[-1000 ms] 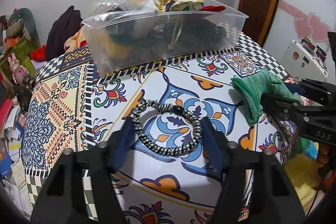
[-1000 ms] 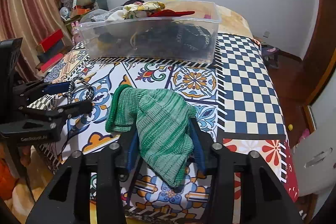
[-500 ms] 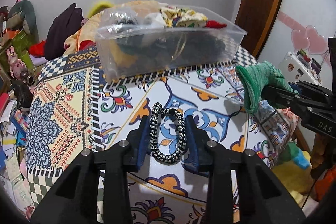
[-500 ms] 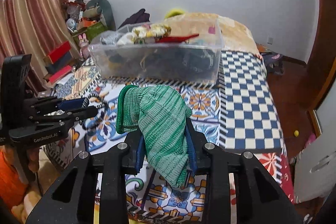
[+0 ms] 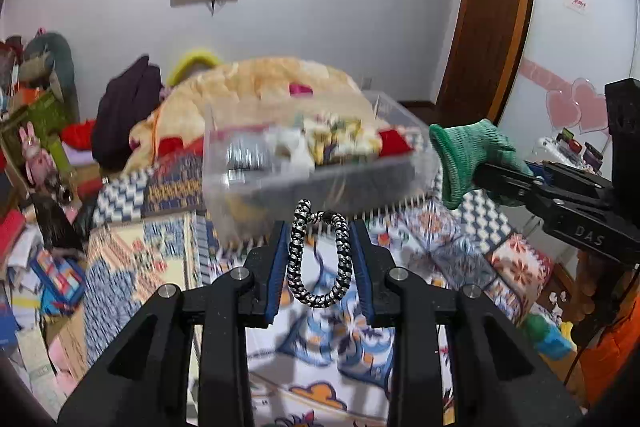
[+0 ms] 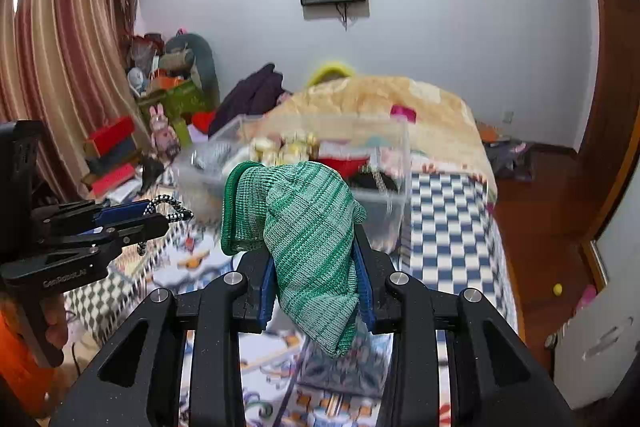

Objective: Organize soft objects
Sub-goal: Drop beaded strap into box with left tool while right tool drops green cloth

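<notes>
Both grippers have risen off the patterned table since a second ago, each carrying its catch up toward the clear bin. From the left wrist view, the left gripper (image 5: 320,247) stands with its blue pads pressed against the two sides of a black-and-white braided loop (image 5: 319,259), squeezed into a narrow upright oval that hangs in the air above the tiled tablecloth (image 5: 460,251). Its weave is a tight speckled cord with a small dark knot at the top. Just beyond it sits the clear plastic bin (image 5: 312,163), blurred, with yellow, white and red fabrics heaped inside. At the right of this view the right gripper (image 5: 500,175) reaches in, the letters "DAS" readable on its black body, clamped on a green knit sock (image 5: 468,155) whose ribbed cuff opens toward the bin. From the right wrist view, the right gripper (image 6: 316,279) is closed on that sock (image 6: 304,231), which drapes over and between the pads; it is striped in light and dark green with a darker cuff folded at the left and the toe hanging down. At the left of this view the left gripper (image 6: 160,217) shows partly readable lettering that looks like "GenRobot.AI", and the braided loop (image 6: 168,209) pokes out from its tips. The bin (image 6: 304,155) lies behind the sock on the table.
</notes>
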